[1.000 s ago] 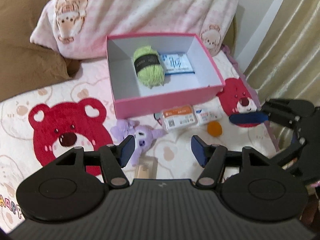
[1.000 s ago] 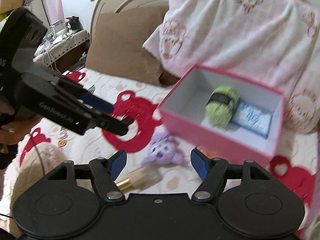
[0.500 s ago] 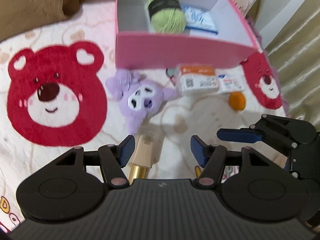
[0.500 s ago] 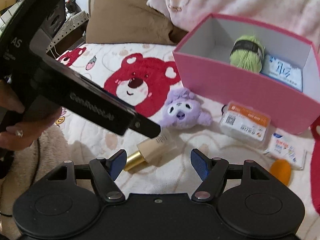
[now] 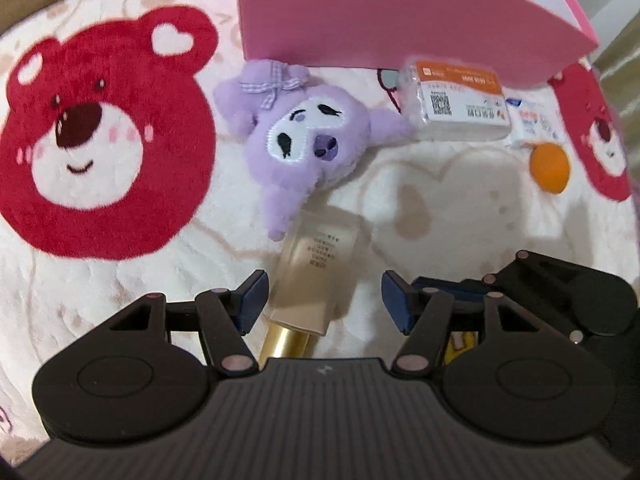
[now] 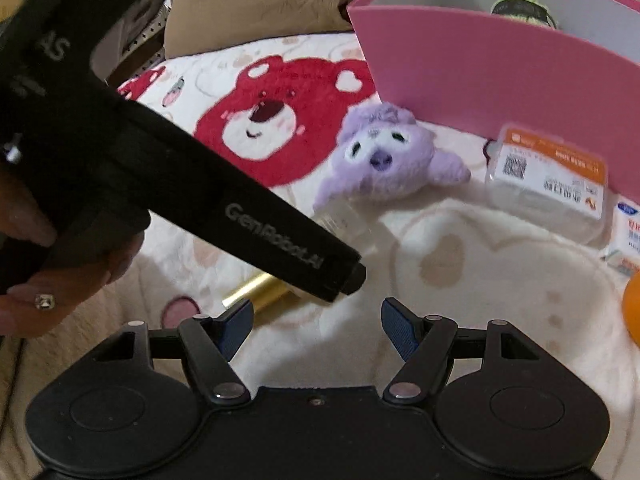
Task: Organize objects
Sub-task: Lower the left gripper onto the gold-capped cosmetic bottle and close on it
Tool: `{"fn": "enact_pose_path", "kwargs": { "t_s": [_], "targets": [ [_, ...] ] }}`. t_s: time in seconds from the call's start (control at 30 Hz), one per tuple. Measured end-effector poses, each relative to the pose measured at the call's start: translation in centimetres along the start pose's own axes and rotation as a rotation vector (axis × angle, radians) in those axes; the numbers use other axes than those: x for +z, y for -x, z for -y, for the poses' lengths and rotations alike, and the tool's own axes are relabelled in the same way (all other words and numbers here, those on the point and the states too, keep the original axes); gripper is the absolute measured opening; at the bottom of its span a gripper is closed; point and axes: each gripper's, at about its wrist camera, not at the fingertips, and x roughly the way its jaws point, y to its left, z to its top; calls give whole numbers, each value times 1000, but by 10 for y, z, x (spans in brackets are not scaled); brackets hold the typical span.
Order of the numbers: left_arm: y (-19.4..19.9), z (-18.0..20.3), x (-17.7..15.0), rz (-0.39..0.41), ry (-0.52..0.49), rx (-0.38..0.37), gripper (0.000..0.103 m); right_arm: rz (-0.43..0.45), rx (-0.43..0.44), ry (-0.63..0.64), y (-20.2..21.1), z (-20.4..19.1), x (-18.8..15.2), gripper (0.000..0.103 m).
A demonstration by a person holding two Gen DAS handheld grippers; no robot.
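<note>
A beige cosmetic bottle (image 5: 320, 272) with a gold cap lies on the bed blanket. My left gripper (image 5: 324, 306) is open, with its fingers on either side of the bottle, not closed on it. A purple plush toy (image 5: 304, 140) lies just beyond it, in front of the pink box (image 5: 380, 20). In the right wrist view the left gripper's body covers most of the bottle; only its gold cap (image 6: 260, 292) shows. My right gripper (image 6: 316, 326) is open and empty, low over the blanket to the right of the bottle. Green yarn (image 6: 520, 4) shows inside the box.
A clear box with an orange label (image 5: 456, 104), a small white packet (image 5: 536, 124) and an orange ball (image 5: 550, 166) lie right of the plush. A brown cushion (image 6: 248, 4) sits at the back left. The blanket has red bear prints (image 5: 96, 136).
Both grippers have dropped lower and closer to the blanket. My left gripper has come down around the bottle, fingers still open. The pink box has slid to the top of both views.
</note>
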Motion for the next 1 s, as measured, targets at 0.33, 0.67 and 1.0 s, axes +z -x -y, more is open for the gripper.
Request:
{"fn": "enact_pose_path", "kwargs": {
  "t_s": [0.33,0.67,1.0],
  "targets": [
    [0,-3,-6,14,94,-150,57,5,3,-18,-4,3,-8,75],
    [4,-5,-5,17,155,-355,56,1,-45,-43,-12,5,-8,77],
    [8,-6,-2,82,145,-305,50,69,-167,-5,-5,2,-14,45]
  ]
}}
